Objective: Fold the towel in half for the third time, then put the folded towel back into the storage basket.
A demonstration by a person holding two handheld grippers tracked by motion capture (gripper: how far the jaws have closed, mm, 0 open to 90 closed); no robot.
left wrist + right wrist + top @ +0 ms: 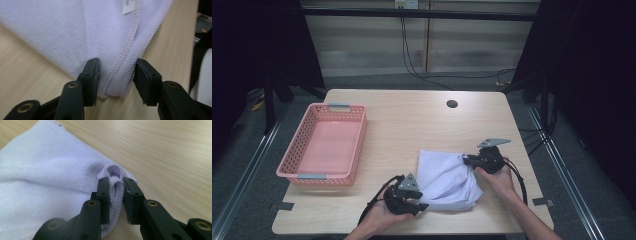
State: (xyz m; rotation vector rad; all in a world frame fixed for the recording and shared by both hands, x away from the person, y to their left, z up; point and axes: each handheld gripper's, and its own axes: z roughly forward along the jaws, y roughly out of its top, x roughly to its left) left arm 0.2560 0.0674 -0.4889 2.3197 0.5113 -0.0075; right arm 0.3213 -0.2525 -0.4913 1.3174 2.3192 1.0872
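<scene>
Lying on the near right part of the table (412,120), the white cloth (444,180) is folded and rumpled, with a gripper at each of two corners. The right gripper (466,160) sits at the cloth's far right corner; in the right gripper view its jaws are pressed together on a bunched hem of the cloth (50,182), which puckers up in a small loop just above the pads. The left gripper (423,205) is at the near left corner. In the left gripper view its jaws stand apart with the stitched corner of the cloth (75,35) between them: the left pad touches the fabric, while the right pad is just beside the hem, so the corner is straddled rather than pinched. A small label (128,6) is sewn near that hem. A pink basket (297,170) stands on the table's left side, well apart from the cloth.
</scene>
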